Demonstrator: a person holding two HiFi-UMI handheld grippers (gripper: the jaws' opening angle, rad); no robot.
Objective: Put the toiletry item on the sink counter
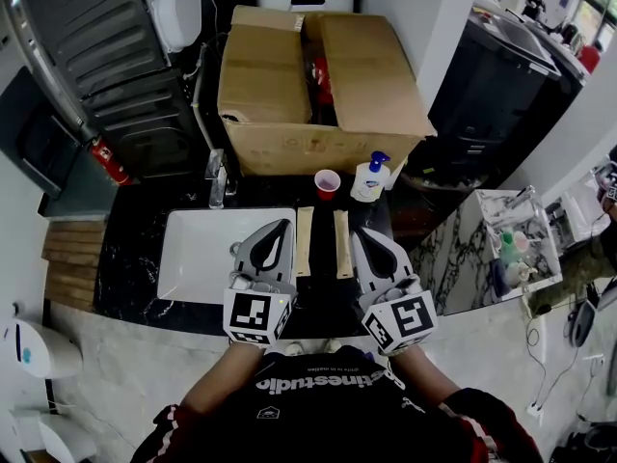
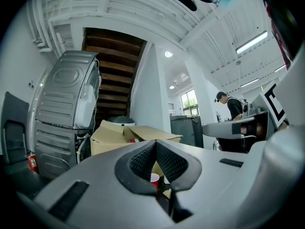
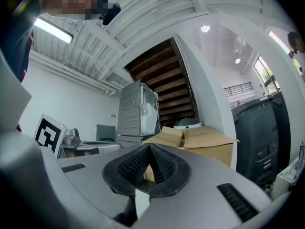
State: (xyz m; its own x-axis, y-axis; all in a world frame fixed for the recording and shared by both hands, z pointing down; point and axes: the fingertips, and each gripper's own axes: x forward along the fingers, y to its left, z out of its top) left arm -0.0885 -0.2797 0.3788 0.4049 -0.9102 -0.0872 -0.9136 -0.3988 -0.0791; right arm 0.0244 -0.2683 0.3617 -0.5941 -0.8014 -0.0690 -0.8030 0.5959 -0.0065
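Observation:
A white pump bottle with a blue top [image 1: 371,177] stands on the black marble counter [image 1: 135,258], just right of a red cup [image 1: 328,183] and in front of a cardboard box [image 1: 318,85]. My left gripper [image 1: 281,230] hovers over the right edge of the white sink basin [image 1: 198,254], jaws shut and empty. My right gripper [image 1: 367,235] hangs beside it, a little short of the bottle, also shut with nothing held. The left gripper view has the closed pads [image 2: 143,159] with the red cup [image 2: 154,178] behind them. In the right gripper view the pads [image 3: 162,163] meet before the box [image 3: 205,142].
Two pale wooden strips [image 1: 305,242] lie on the counter between the grippers. A faucet [image 1: 220,177] stands behind the basin. A grey appliance [image 1: 106,56] and a fire extinguisher [image 1: 109,160] are at left; a rack of bottles [image 1: 521,244] at right. A person [image 2: 233,109] stands far off.

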